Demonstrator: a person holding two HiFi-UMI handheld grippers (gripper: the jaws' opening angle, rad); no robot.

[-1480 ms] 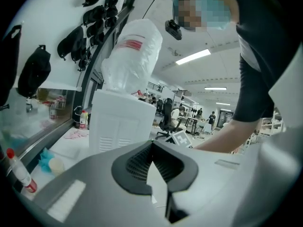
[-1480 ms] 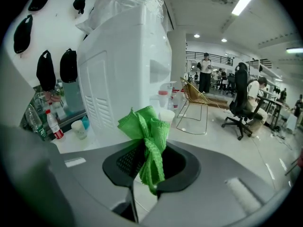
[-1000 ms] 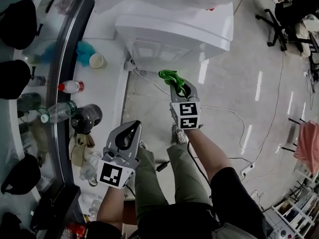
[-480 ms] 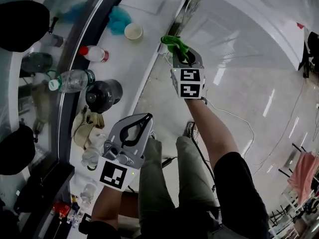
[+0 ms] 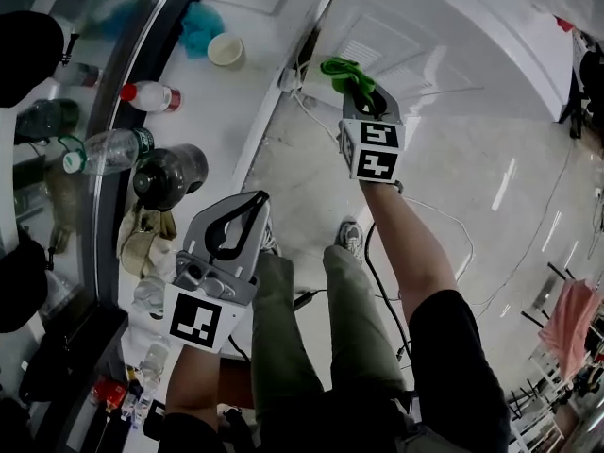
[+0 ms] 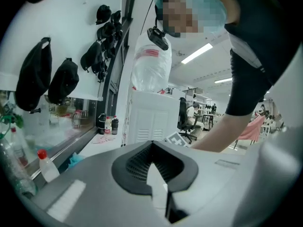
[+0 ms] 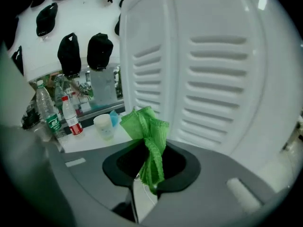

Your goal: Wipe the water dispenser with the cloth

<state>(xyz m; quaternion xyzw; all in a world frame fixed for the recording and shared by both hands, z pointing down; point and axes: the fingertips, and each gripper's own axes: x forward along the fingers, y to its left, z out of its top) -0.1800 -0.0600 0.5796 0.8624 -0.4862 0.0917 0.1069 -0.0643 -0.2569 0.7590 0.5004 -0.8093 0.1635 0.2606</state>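
Glossy pale floor [image 5: 472, 168] runs beside a white ledge [image 5: 241, 111] w/ clutter: paper cup [image 5: 226, 50], red-capped bottle [image 5: 146, 95], clear plastic bottle [image 5: 104, 149], dark bottle [image 5: 168, 176]. White water dispenser [image 5: 425, 36] stands at the ledge's end, w/ a clear jug [image 6: 150, 65] on top in the left gripper view. Right gripper [image 5: 357, 85] is held out toward it, jaws clamped on a green cloth [image 5: 342, 69]. The cloth bunches up above the tips and a tail hangs down btwn them. It sits close to the dispenser's slatted panel [image 7: 213, 79]; contact can't be told. Left gripper [image 5: 257, 199] is held back nr the person's knees, jaws together at the tips, nothing btwn them.
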